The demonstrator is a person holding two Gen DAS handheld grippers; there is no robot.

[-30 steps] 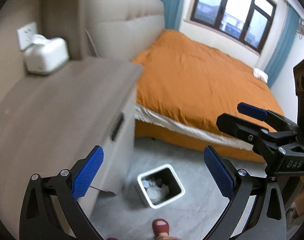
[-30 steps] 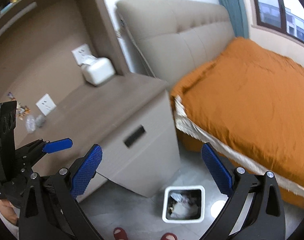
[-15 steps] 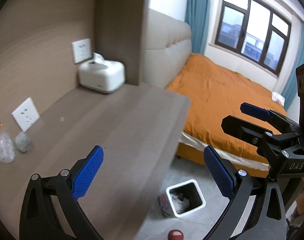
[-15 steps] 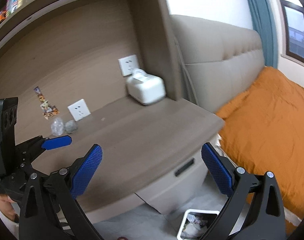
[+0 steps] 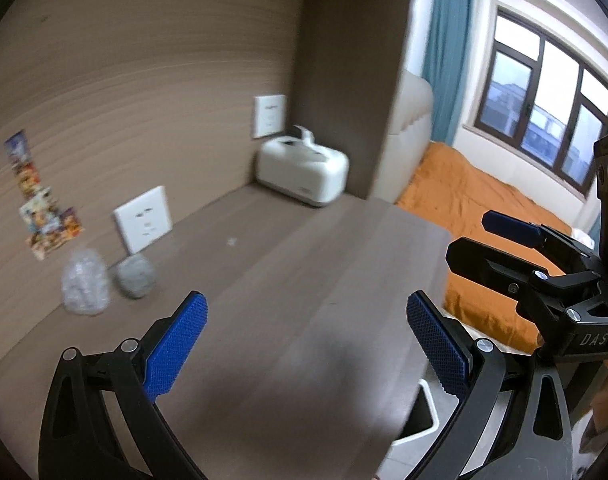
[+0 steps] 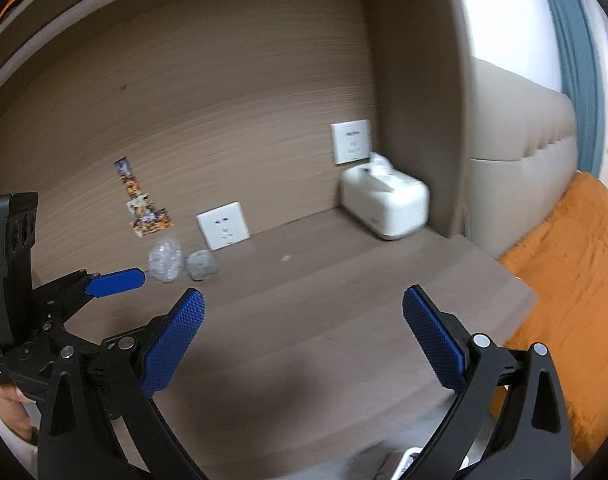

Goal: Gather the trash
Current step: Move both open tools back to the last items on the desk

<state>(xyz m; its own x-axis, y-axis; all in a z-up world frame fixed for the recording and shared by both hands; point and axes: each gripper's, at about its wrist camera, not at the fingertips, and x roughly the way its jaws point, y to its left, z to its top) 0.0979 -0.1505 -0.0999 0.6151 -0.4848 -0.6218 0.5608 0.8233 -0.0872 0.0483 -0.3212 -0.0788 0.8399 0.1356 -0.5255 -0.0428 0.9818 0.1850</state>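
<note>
Two pieces of trash lie on the brown nightstand top (image 5: 304, 280) by the back wall: a crumpled clear plastic wad (image 5: 83, 287) and a grey crumpled ball (image 5: 135, 276). They also show in the right wrist view, the plastic wad (image 6: 166, 259) left of the grey ball (image 6: 201, 266). My left gripper (image 5: 306, 344) is open and empty, above the tabletop, right of the trash. My right gripper (image 6: 304, 344) is open and empty, farther right. A white bin's rim (image 5: 428, 408) peeks out below the table edge.
A white tissue box (image 5: 304, 172) stands in the back corner. Wall sockets (image 5: 143, 224) and a strip of stickers (image 5: 43, 212) are on the back panel. An orange bed (image 5: 484, 208) lies to the right, beyond the padded headboard (image 6: 520, 184).
Both grippers have swung up and left from the floor bin to the nightstand top. The trash by the wall has come into closer view. Both stay open.
</note>
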